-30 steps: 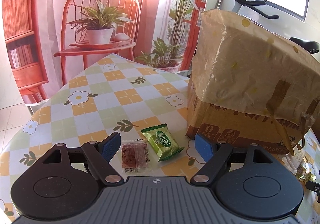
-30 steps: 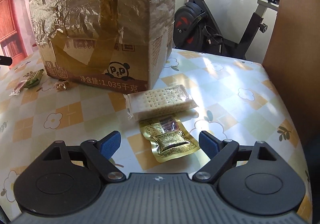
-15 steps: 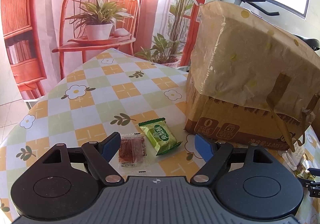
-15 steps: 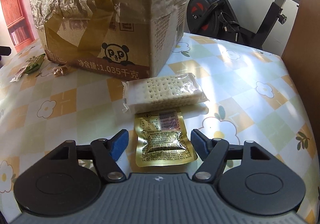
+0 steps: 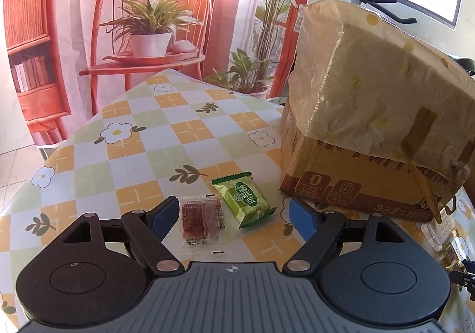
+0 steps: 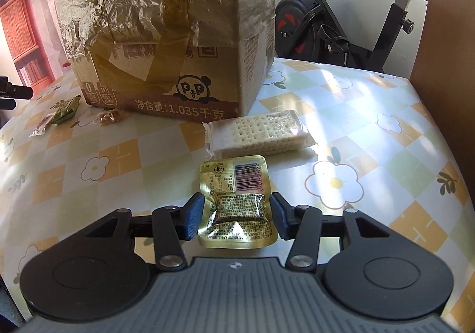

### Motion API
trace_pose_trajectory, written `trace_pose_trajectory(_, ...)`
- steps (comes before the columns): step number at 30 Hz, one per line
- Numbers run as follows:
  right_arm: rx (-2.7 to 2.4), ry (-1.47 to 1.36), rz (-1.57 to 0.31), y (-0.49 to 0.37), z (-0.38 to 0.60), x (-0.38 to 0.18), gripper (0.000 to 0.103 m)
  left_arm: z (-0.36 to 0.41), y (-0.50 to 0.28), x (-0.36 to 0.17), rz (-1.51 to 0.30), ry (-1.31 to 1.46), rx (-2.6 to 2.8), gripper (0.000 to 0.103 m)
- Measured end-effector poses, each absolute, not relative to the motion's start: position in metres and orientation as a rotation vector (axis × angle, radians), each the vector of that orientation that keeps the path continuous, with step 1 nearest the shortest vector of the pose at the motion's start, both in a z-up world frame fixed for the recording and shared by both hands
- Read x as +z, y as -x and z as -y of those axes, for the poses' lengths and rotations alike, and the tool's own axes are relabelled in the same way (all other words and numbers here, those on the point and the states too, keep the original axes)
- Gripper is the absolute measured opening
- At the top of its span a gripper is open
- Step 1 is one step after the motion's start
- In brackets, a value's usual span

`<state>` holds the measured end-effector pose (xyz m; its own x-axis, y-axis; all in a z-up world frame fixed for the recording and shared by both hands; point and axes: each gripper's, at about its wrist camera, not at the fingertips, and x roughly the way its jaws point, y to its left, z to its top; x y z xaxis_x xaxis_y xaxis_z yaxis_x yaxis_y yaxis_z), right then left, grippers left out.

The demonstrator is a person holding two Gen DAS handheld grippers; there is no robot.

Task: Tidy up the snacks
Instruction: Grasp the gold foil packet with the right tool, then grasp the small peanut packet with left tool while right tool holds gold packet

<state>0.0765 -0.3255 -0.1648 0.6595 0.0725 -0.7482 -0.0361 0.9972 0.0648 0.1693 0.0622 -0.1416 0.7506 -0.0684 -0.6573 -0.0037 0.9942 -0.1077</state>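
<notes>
Because its jaws bracket the gold pouch [image 6: 236, 204] flat on the table [image 6: 386, 131], pads touching its sides, the right gripper [image 6: 236, 215] looks closed for pickup. One cracker pack [image 6: 258, 132] lies just ahead, one cardboard box [image 6: 178, 36] beyond. The left gripper [image 5: 228, 215] gapes around two sachets: red [image 5: 202, 218], green [image 5: 245, 202].

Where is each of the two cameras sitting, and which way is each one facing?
Left wrist: rides the left gripper, facing the red packet, green packet and cardboard box; both fingers spread wide.
Right wrist: rides the right gripper, facing the gold pouch and cracker pack; its fingers are closing on the pouch.
Shared: box, green packet, checked tablecloth.
</notes>
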Motion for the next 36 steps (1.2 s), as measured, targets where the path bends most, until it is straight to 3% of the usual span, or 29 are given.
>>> trace_pose_trajectory(10,0.134,-0.101,-0.818,-0.077,0.292,-0.159,0.051,-0.081,-0.170,-0.157,-0.772,0.074,-0.025,0.080)
trace_pose_trajectory(15,0.137,-0.105,-0.811,-0.085,0.286,-0.160,0.051,-0.074,-0.181,-0.159,-0.769,0.090,-0.096,0.058)
trace_pose_trajectory(25,0.089,-0.116,-0.812,-0.092,0.289,-0.162,0.051,0.043,-0.215,-0.189,-0.739,-0.129,-0.436,0.057)
trace_pose_trajectory(36,0.086,-0.094,-0.825,-0.099,0.287,-0.163,0.051,0.073,-0.237,-0.213,-0.764,-0.159,-0.540,0.049)
